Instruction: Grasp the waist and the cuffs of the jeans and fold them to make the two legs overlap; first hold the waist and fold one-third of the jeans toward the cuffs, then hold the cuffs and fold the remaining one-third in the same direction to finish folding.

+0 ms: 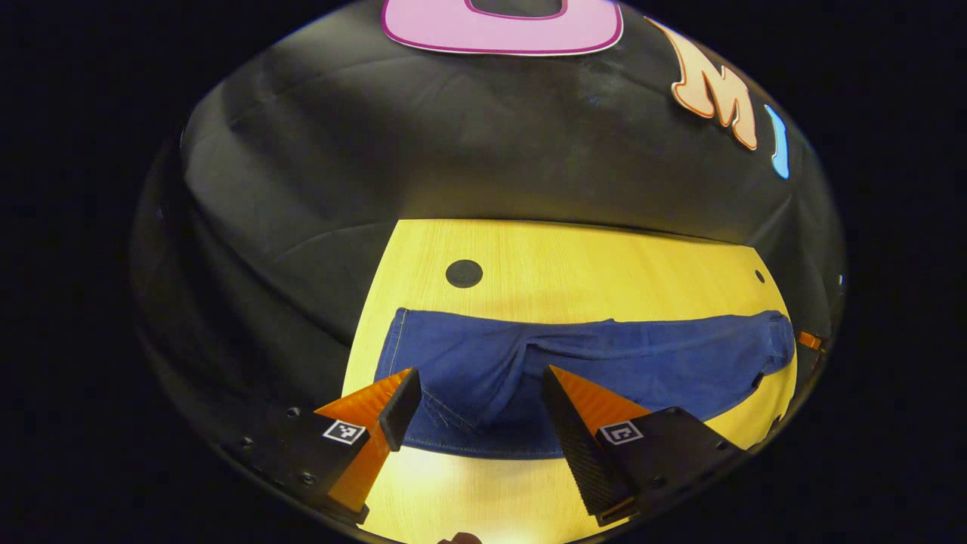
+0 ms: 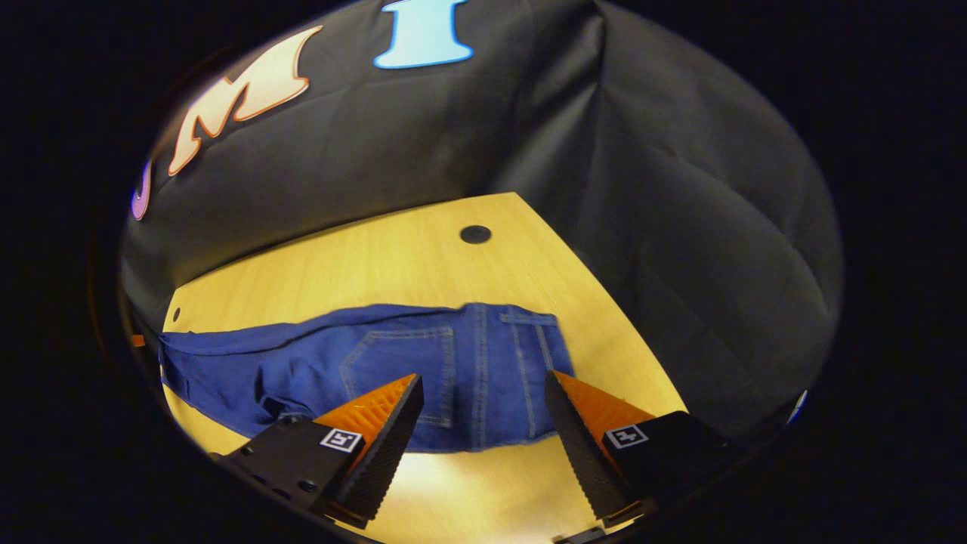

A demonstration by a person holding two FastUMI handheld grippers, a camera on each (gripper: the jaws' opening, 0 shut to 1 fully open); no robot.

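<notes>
A pair of blue jeans lies stretched along the near edge of the wooden desk, apparently with one leg already laid over the other, though the overlap cannot be confirmed from these angles. No fold along the length is visible, so both one-third folds look to be still ahead.

In the left gripper view, the left gripper hovers above the cuff end, near the desk's near-left corner, its orange fingers spread wide and holding nothing; the hem curves between and just beyond the fingertips. A dark round hole marks the desk toward the far edge.

In the right gripper view, the right gripper is poised over the waist end, where a back pocket and seams show, toward the desk's right edge. Its jaws are likewise spread apart and grip no cloth, with the waistband's near edge lying between the fingertips.

Both tools point forward and slightly down at the denim, seemingly ready to descend for the first grasp.
</notes>
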